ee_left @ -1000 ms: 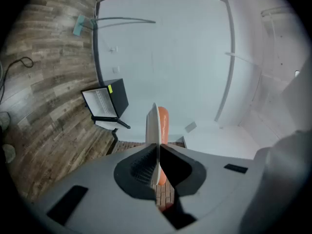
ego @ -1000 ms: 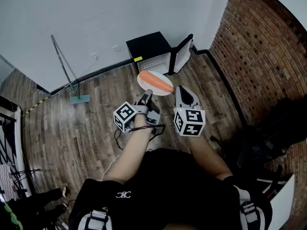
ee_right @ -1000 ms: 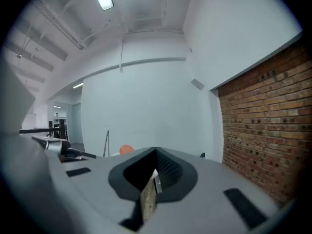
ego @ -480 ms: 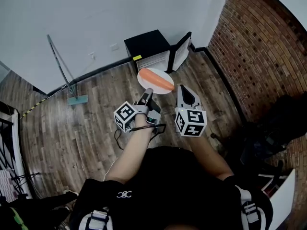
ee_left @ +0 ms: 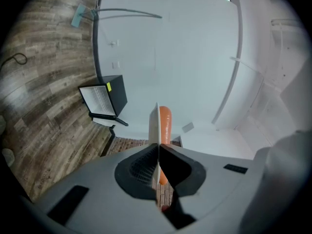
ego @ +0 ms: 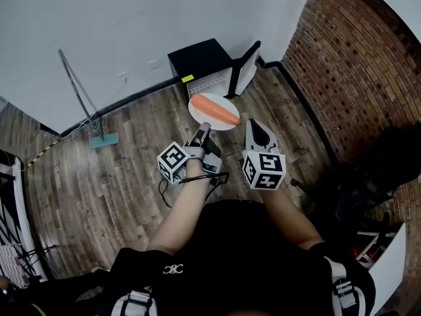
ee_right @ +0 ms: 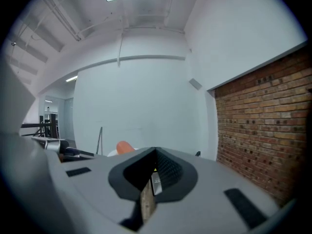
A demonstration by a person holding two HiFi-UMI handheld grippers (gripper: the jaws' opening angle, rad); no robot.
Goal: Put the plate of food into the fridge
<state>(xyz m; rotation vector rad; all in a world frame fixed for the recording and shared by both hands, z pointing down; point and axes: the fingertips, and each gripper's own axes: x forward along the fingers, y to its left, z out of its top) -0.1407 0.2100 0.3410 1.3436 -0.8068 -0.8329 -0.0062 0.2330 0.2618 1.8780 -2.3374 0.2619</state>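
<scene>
Plate [ego: 203, 119] carrying an orange carrot [ego: 216, 109] is clamped at its rim by the left gripper [ego: 202, 131] mid-frame; right gripper [ego: 258, 129] closed, empty.

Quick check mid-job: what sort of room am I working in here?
Likely a bare studio or workshop room, not a kitchen: a small black fridge stands open on the wood floor by a white wall, and a brick wall runs along the right.
</scene>
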